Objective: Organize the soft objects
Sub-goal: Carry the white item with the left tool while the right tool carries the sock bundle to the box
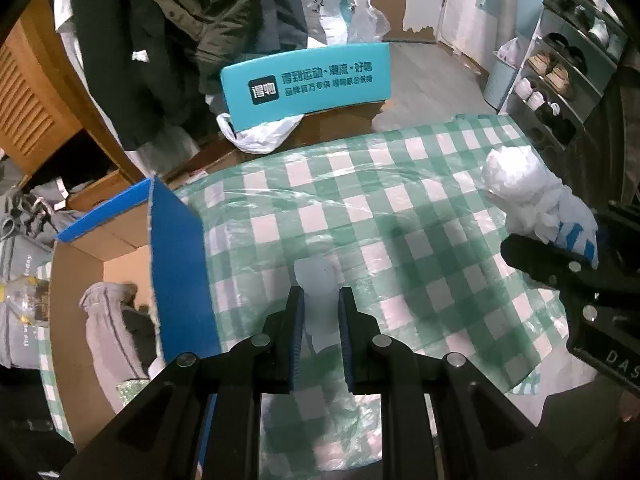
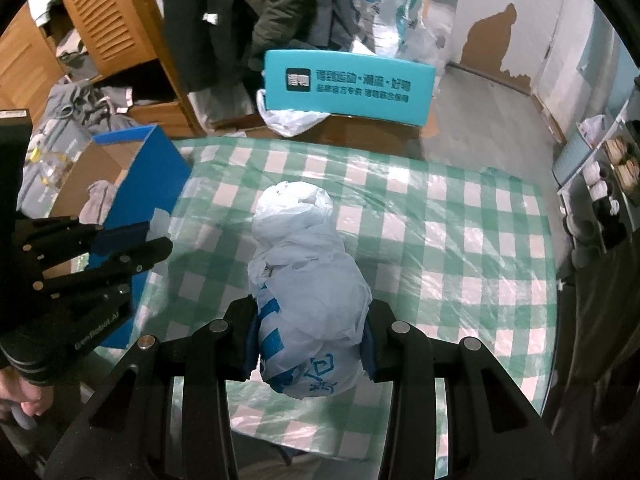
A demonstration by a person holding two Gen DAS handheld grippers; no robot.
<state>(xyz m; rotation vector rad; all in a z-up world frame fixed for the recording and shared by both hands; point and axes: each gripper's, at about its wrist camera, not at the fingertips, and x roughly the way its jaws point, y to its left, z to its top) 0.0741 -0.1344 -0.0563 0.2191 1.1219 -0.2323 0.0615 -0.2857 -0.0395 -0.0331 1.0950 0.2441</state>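
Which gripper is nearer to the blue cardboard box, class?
Left. The left gripper, shut on a thin white scrap, is just beside the blue cardboard box's wall. The right gripper, shut on a bundled plastic bag, is farther across the checked tablecloth.

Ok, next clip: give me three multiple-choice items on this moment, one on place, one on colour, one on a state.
1. Where does the blue cardboard box stand?
A. at the table's left edge
B. on the shoe rack
C. under the teal box

2. What colours is the tablecloth?
A. red and white
B. green and white
C. plain blue

3. What is the right tool doing?
A. open, holding nothing
B. shut on a crumpled white plastic bag
C. shut on a shoe

Key: 1 A, the box sits left of the checks in both views; 2 B, green-and-white check; 3 B, the bag fills the gap between the pads.
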